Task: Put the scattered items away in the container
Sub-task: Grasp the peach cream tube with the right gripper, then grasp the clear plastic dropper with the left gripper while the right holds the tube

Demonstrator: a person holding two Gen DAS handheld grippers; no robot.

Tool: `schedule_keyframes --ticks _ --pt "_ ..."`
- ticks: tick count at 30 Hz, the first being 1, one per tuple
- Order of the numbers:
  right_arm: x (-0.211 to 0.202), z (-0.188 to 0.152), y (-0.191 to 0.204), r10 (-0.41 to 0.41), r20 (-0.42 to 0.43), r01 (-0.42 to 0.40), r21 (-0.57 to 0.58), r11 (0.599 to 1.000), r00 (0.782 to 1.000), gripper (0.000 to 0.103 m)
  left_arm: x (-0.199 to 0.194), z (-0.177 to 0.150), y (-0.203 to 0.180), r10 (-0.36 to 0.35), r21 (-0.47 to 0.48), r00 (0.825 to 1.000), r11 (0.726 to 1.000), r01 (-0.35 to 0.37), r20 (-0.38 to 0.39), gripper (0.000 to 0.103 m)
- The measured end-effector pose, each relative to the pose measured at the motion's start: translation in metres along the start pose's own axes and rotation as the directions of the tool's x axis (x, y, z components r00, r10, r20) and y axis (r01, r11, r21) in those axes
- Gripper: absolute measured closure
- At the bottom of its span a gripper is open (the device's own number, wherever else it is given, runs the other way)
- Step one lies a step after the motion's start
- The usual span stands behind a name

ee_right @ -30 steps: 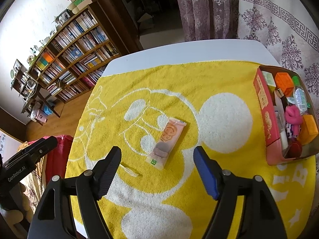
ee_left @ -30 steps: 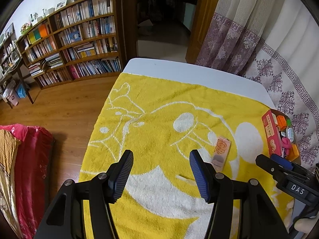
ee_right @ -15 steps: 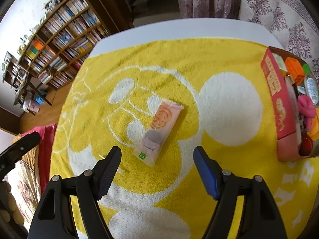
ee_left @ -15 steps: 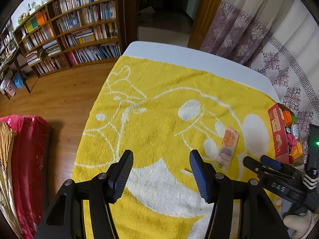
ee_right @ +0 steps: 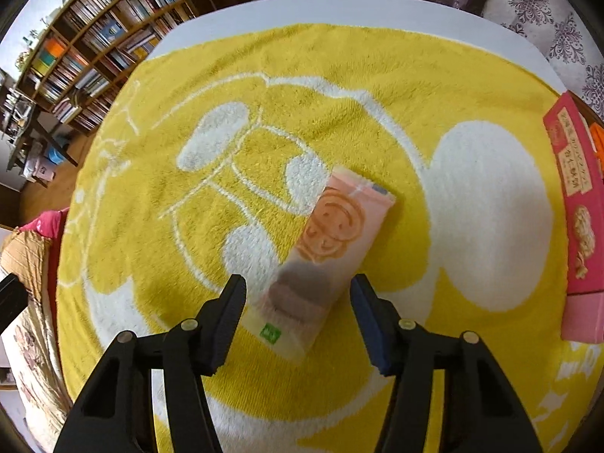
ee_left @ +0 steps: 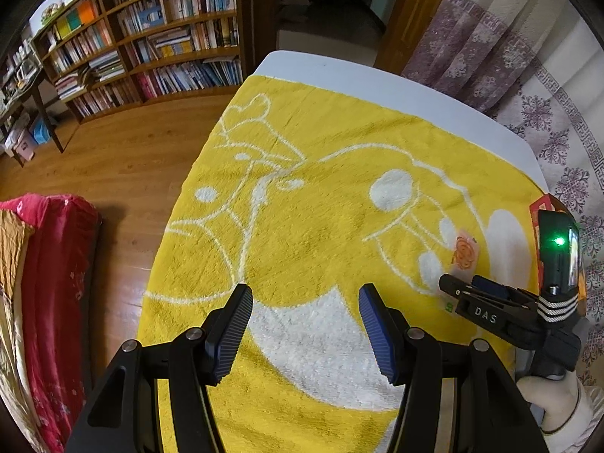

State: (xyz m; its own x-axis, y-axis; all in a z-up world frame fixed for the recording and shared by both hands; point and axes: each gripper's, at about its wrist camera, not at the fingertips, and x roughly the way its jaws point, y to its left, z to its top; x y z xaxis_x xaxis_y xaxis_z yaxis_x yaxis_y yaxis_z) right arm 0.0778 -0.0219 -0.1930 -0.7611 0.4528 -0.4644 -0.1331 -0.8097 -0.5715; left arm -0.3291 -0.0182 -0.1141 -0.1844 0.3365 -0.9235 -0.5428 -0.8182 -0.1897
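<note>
The right gripper has just been closing around the near end of the pink snack packet on the yellow towel, but the pads aren't touching it yet. Gripping that far off-centre, the slippery wrapper could droop or slide out before reaching the red box at the towel's right edge. The left gripper hangs half open with nothing in it.

"DAS" in white letters on the right gripper body. Pink box side carries East Asian characters, too blurred to read. Snack packet print unreadable

Bright even daylight, soft shadows, strong fisheye bending and dark corners, slight motion blur
</note>
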Motion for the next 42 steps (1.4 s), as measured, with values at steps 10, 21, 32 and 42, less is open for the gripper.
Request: schedule_keyframes --ticks 10,21,32,42 --pt "-0.001 -0.011 -0.022 -0.019 0.032 0.019 0.001 1.0 0.999 0.064 0.026 -0.003 -0.026 -0.07 0.026 0.993 0.997 0.073 -0.094 0.043" --pt "-0.016 -0.04 -0.071 -0.006 0.037 0.004 0.059 0.998 0.999 0.064 0.064 -0.026 -0.07 -0.101 0.03 0.968 0.993 0.111 -0.229 0.043" --pt "-0.029 -0.054 -0.096 0.028 0.028 -0.028 0.025 0.999 0.999 0.064 0.086 -0.04 -0.085 -0.054 -0.059 0.965 0.997 0.04 -0.258 0.043" --pt "-0.04 -0.064 -0.12 0.043 0.02 -0.041 -0.06 0.997 0.999 0.064 0.084 -0.05 -0.1 0.018 -0.045 0.986 0.999 -0.026 -0.167 0.066"
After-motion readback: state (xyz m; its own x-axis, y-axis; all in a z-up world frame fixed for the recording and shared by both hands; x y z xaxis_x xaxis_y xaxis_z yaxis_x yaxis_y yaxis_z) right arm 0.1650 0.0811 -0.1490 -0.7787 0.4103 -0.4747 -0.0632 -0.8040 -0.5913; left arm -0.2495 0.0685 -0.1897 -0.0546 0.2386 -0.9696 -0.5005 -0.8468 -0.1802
